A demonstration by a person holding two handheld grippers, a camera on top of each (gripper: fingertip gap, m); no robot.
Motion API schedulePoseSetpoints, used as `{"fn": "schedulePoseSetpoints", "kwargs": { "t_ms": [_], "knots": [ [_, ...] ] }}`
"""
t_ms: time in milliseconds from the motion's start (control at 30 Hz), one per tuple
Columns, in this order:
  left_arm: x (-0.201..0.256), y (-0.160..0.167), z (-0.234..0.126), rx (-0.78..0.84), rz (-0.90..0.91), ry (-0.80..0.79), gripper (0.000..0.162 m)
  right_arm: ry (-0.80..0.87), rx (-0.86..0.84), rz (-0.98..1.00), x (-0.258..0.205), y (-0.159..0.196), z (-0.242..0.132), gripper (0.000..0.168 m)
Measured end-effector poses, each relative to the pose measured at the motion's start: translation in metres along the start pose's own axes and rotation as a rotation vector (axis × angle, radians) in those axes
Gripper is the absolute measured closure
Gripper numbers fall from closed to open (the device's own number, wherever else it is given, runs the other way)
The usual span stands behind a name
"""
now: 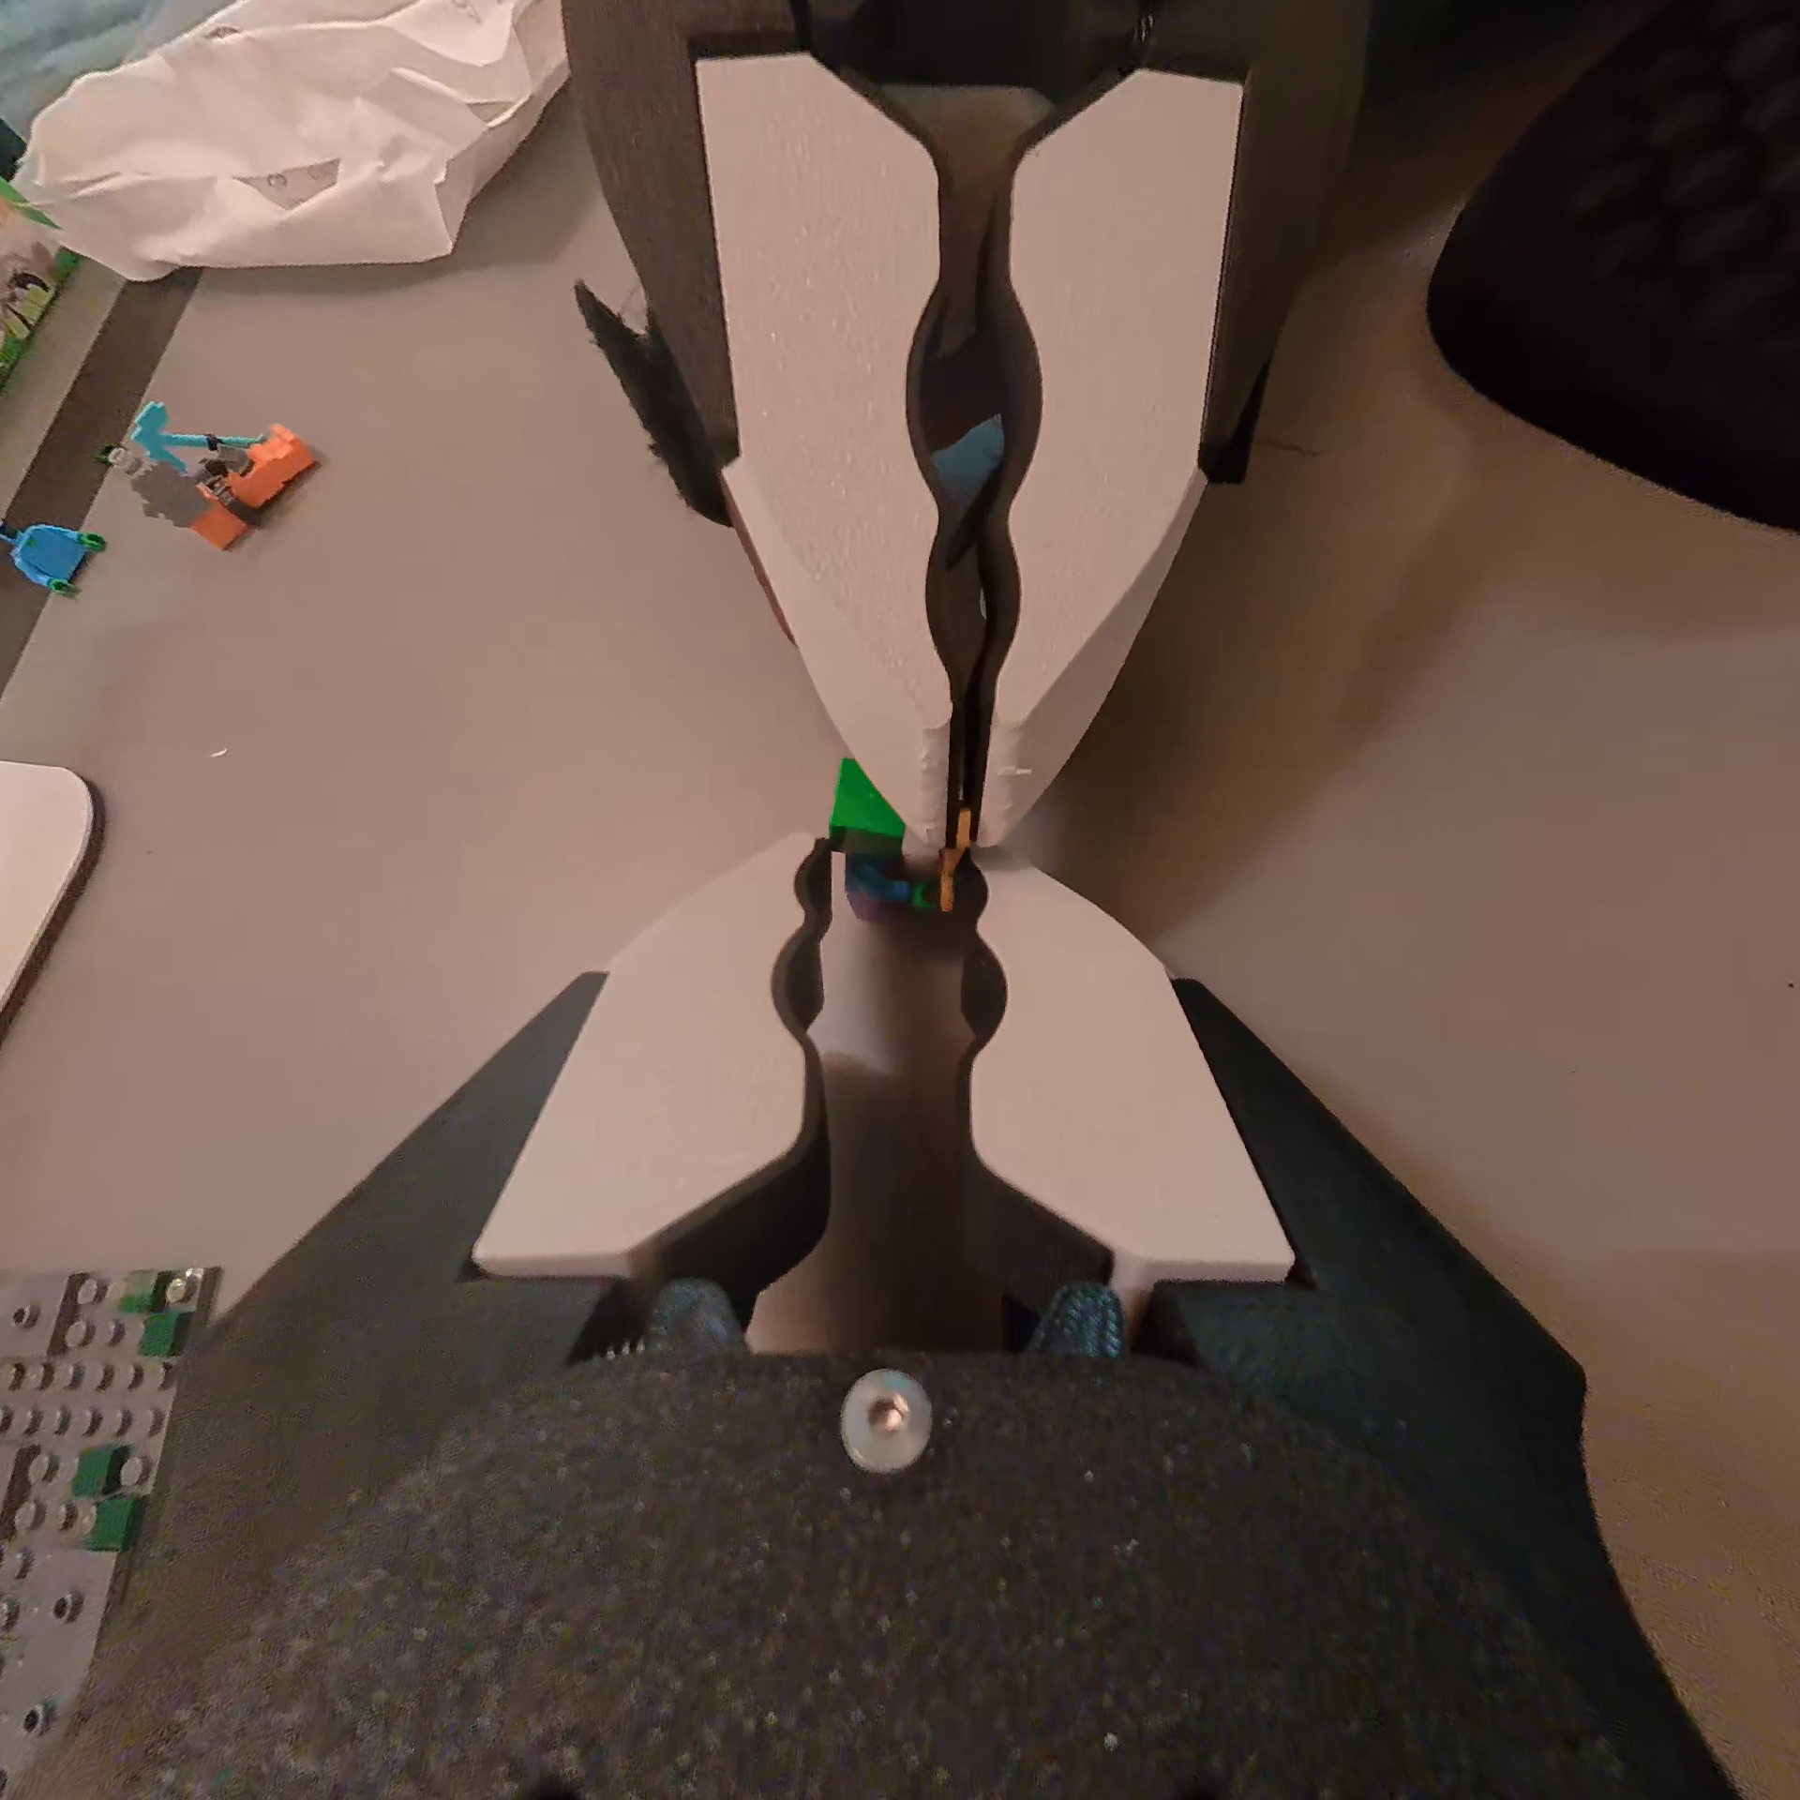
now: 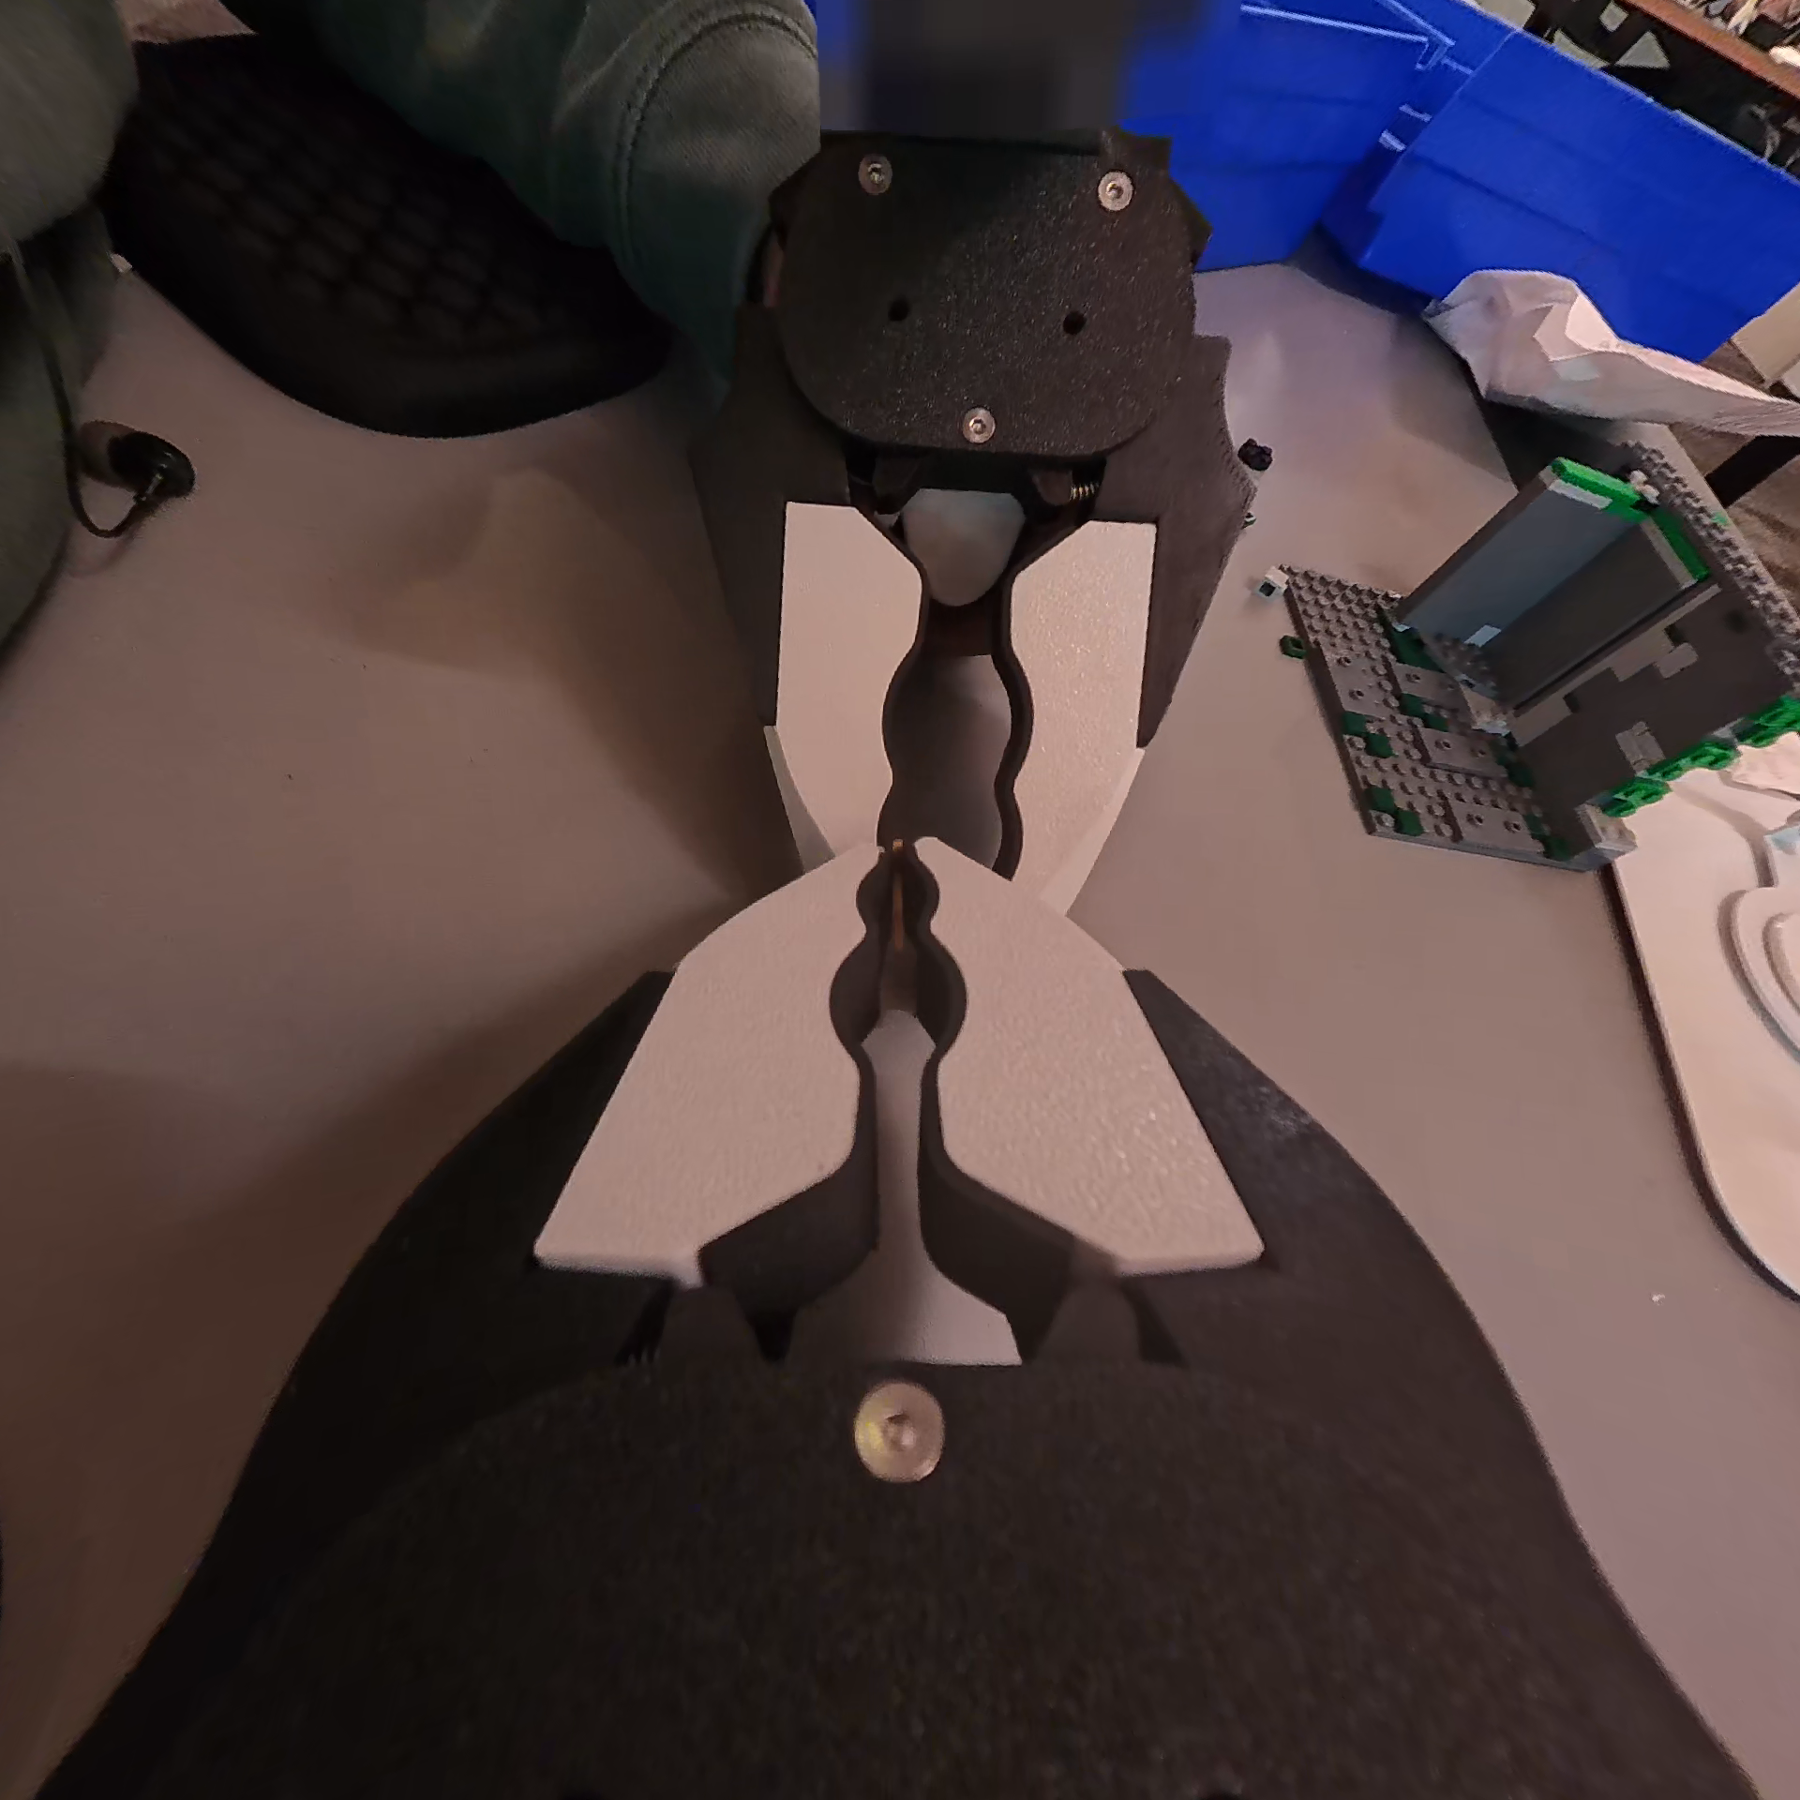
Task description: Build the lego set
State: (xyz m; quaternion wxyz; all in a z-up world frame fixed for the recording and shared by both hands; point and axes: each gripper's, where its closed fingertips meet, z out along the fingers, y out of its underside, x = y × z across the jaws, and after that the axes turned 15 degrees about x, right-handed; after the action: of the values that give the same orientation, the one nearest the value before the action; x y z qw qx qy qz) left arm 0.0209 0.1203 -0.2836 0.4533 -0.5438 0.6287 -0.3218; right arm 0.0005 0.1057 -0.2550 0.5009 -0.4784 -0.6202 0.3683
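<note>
My left gripper (image 1: 896,867) is shut on a small lego figure (image 1: 881,881) with a green head, blue body and purple legs, held above the grey table. My right gripper (image 2: 898,852) is shut on a thin gold lego piece (image 2: 897,911). In the left wrist view the right gripper (image 1: 959,813) comes in from the top, and the gold piece (image 1: 956,852) touches the figure's hand side. In the right wrist view the left gripper's white fingers (image 2: 1071,682) point at me, with their tips and the figure hidden behind my own fingertips.
A grey lego build with green trim (image 2: 1558,682) stands at the right on a studded baseplate (image 1: 68,1412). Loose orange, grey and blue lego pieces (image 1: 224,477) and a crumpled white bag (image 1: 292,127) lie at the left. Blue bins (image 2: 1461,146), a white board (image 2: 1705,1071) and a black chair (image 1: 1656,292) surround the table. My two grippers' fingertips are within a few centimetres of each other.
</note>
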Motion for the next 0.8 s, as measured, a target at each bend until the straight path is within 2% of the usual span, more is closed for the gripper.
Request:
{"fn": "schedulePoseSetpoints", "kwargs": {
  "t_ms": [300, 800],
  "knots": [
    [0.001, 0.002, 0.000, -0.009, -0.022, 0.016, 0.135, 0.002, 0.004, -0.023, -0.001, 0.002, 0.002, 0.168],
    [-0.002, 0.004, 0.004, -0.023, -0.079, 0.039, 0.135, 0.021, 0.045, 0.047, 0.015, -0.005, -0.009, 0.167]
  ]
}}
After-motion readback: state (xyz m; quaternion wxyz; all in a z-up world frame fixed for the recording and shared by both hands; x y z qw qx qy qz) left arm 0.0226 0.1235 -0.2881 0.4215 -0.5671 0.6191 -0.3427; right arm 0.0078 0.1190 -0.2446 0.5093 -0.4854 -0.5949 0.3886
